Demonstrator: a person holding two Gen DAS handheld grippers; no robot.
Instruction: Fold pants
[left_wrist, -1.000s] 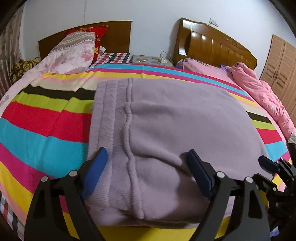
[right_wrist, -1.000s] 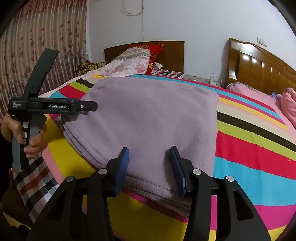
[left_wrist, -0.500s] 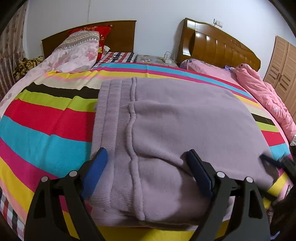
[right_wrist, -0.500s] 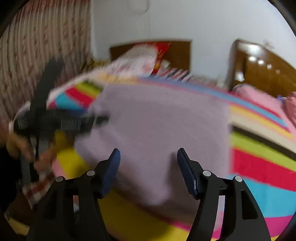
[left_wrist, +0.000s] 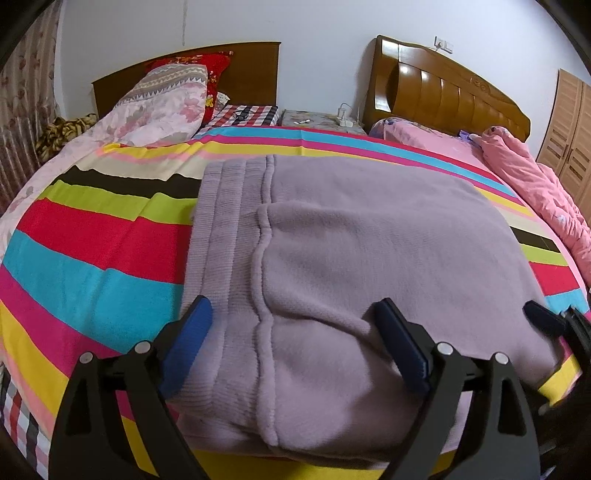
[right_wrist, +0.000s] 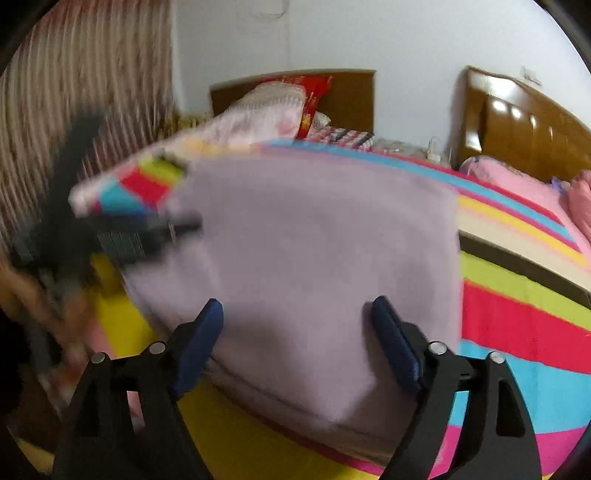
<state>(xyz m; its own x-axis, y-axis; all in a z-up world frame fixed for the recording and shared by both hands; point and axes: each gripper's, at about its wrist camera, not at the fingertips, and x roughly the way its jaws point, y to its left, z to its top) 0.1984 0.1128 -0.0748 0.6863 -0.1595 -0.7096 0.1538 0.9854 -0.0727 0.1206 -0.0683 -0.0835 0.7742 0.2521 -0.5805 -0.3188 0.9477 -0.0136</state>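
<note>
Both tongs, the left gripper (left_wrist: 295, 343) and right gripper (right_wrist: 297, 339), gape released at six o'clock of the folded lilac fleece pants (left_wrist: 351, 258) on the striped bedspread (left_wrist: 92, 258), waistband (left_wrist: 225, 240) running toward twelve, nearer the left.

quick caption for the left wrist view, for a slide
Open left gripper poised over the waistband end of folded lilac pants lying on a striped bedspread.

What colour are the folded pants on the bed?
The pants are plain light purple, lilac; the left wrist view shows it best.
</note>
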